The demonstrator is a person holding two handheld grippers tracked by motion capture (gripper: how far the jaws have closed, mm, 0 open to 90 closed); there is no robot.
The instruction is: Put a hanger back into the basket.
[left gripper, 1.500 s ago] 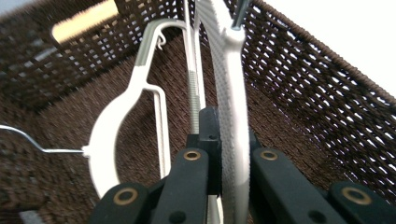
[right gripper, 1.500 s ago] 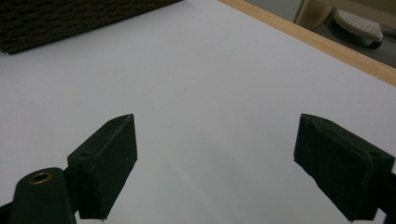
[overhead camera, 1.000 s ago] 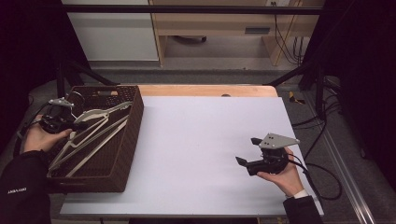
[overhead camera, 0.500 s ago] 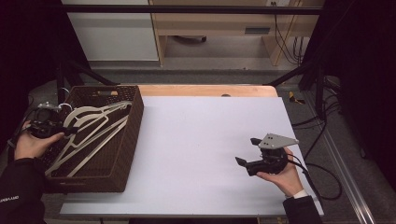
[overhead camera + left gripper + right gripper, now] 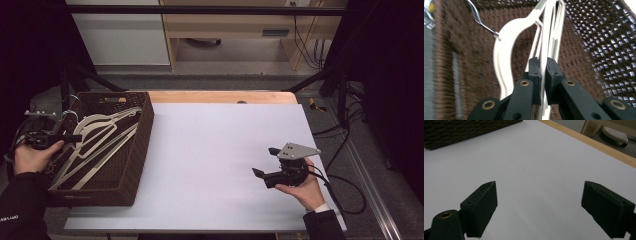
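While the white bench [image 5: 220,150] lies bare in front of you, the work sits at its left edge, in the dark wicker basket [image 5: 142,135] that holds a loose pile of pale hangers [image 5: 95,145]. Your left tongs [image 5: 543,75] have just been closing and now pinch the thin bar of the top hanger [image 5: 549,37] between their pads, inside the basket near its left wall. Lift slowly and straight up, because the metal hook [image 5: 480,20] and the neighbouring hangers may snag. Keep the pinch firm; the bar is narrow and could twist. Your right tongs [image 5: 265,161] hover spread wide over the bench, holding nothing, ready to steady the hanger once it clears the rim.
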